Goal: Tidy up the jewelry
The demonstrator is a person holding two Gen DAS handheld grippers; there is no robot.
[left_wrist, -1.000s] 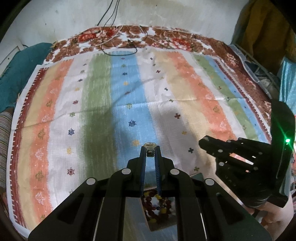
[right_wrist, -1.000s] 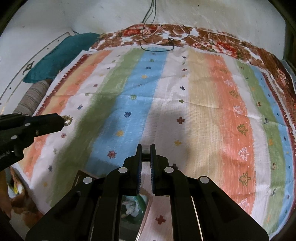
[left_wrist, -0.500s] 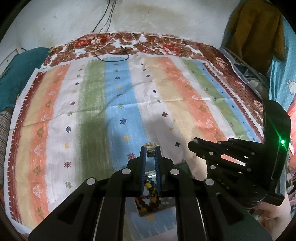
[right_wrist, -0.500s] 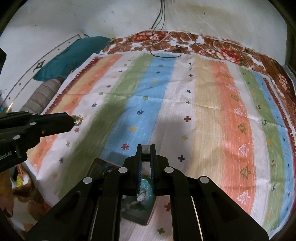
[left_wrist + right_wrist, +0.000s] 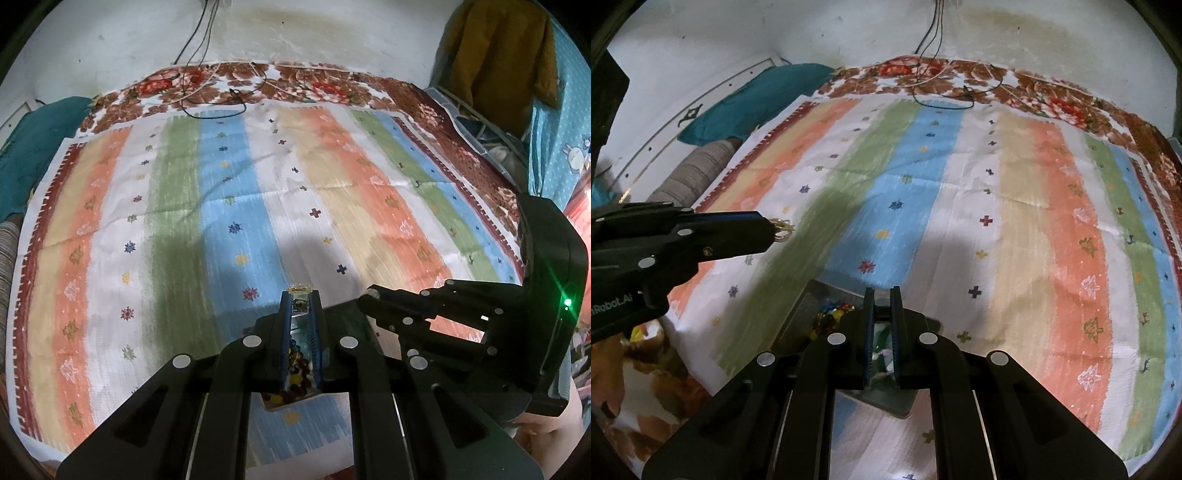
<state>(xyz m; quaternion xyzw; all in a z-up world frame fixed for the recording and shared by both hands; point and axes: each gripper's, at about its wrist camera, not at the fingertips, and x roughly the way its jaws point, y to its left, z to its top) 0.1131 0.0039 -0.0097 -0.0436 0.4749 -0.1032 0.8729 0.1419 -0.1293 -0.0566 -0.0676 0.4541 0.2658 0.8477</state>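
Observation:
My left gripper (image 5: 300, 295) is shut on a small gold jewelry piece (image 5: 300, 288) that sticks out at its tips; in the right wrist view the same gold piece (image 5: 783, 229) shows as looped rings at the left gripper (image 5: 772, 230). Below it lies a shallow tray (image 5: 275, 402) with red and yellow beads (image 5: 293, 369). My right gripper (image 5: 882, 291) is shut with nothing between its tips, and hangs over the tray (image 5: 809, 306), where coloured beads (image 5: 833, 312) and a green piece (image 5: 882, 338) lie. In the left wrist view the right gripper (image 5: 371, 295) sits just to the right.
A striped cloth (image 5: 332, 192) covers the bed, over a floral sheet (image 5: 317, 85). Black cables (image 5: 218, 107) trail from the wall onto the far edge. A teal pillow (image 5: 750, 103) and a grey roll (image 5: 698, 166) lie at the left. Clothes (image 5: 498, 55) hang at the right.
Both grippers have drawn back toward the near edge of the bed, the left one still holding the gold piece. The tray has come further into view under them.

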